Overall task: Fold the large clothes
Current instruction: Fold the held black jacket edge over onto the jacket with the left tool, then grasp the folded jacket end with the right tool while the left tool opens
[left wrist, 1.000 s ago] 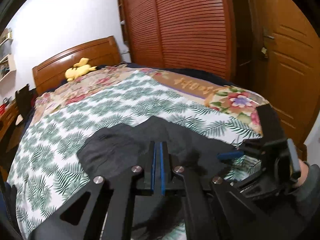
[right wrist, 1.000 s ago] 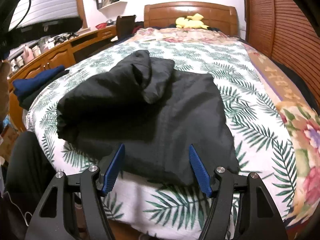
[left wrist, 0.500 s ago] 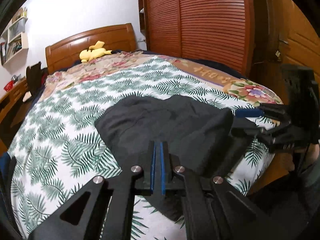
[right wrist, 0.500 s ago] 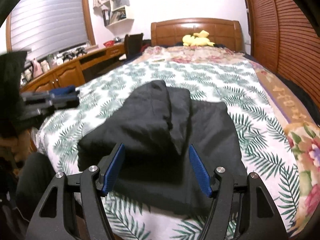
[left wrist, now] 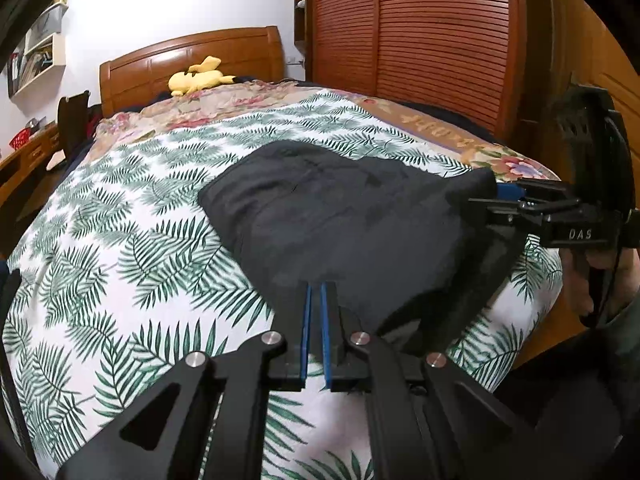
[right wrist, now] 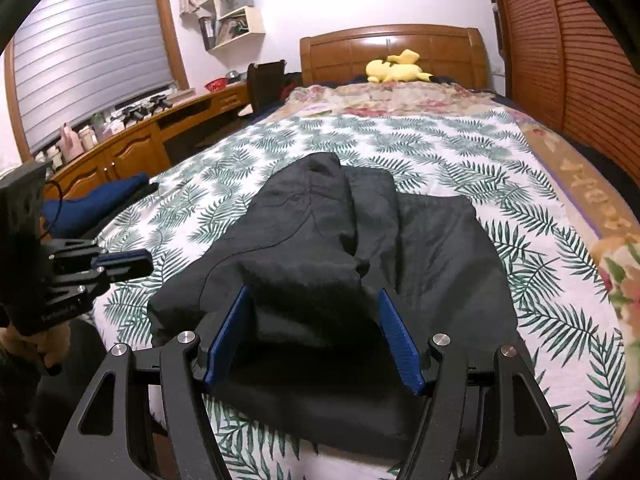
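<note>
Big and wide, the bed [right wrist: 440,140] fills the room, with a white cover full of green leaves. A wooden headboard [right wrist: 392,50] stands at the far end, and a yellow plush toy [right wrist: 396,68] lies just in front of it. Brown slatted closet doors [left wrist: 420,36] run along one side of the bed. A long wooden table [right wrist: 132,140] stands under the window on the other side.

The black clothing [right wrist: 340,264] lies bunched near the foot of the bed, close to the near edge. Leafy cover shows all around it, with lots of open room toward the headboard.

The left tool [left wrist: 316,320] has its two blue pads close together, with only a thin gap. It sits right at the near edge of the black clothing [left wrist: 340,216], but I cannot tell if cloth is caught between the pads. The right tool [right wrist: 314,332] has its blue pads wide apart, with a raised hump of the black cloth sitting between them. From the left camera, the right tool [left wrist: 508,196] meets a corner of the clothing near the bed's side edge.
</note>
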`<action>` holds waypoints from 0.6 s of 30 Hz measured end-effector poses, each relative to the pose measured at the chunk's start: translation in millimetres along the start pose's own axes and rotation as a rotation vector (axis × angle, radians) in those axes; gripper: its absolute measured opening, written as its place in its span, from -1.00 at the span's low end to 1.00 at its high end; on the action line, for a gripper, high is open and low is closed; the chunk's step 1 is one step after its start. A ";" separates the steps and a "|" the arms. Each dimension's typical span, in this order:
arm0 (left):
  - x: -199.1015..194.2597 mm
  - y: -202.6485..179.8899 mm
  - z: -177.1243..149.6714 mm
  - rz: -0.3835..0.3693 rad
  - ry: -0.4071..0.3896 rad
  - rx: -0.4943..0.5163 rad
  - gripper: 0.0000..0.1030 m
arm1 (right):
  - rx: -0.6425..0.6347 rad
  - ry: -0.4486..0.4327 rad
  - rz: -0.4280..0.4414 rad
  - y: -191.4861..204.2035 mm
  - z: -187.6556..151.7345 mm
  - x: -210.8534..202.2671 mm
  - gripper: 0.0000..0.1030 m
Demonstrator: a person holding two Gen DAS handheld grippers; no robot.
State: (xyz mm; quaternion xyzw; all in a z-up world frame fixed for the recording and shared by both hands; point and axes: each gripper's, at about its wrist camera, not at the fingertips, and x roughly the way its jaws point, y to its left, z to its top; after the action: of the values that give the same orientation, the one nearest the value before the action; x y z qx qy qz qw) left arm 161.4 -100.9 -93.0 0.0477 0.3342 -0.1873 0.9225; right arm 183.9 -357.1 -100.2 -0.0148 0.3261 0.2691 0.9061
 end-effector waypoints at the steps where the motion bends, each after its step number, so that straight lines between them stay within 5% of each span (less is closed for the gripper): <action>1: 0.8 2.1 -2.6 0.000 0.005 -0.005 -0.97 | 0.000 0.001 0.001 0.4 -0.4 0.8 0.31; 8: 3.2 14.8 -16.8 0.014 0.017 -0.038 -0.97 | -0.019 -0.009 0.009 7.2 -1.0 2.5 0.26; 15: -4.1 24.5 -27.7 0.018 0.021 -0.061 -0.97 | 0.037 0.000 0.071 4.8 2.1 9.9 -0.59; 18: -11.9 29.4 -31.4 0.019 0.020 -0.074 -0.96 | 0.041 0.003 0.087 10.0 9.0 17.2 -0.78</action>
State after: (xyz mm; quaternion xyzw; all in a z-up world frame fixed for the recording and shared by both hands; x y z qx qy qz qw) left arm 145.3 -63.2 -110.7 0.0189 0.3495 -0.1654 0.9220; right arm 195.2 -338.4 -101.9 0.0174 0.3330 0.3015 0.8933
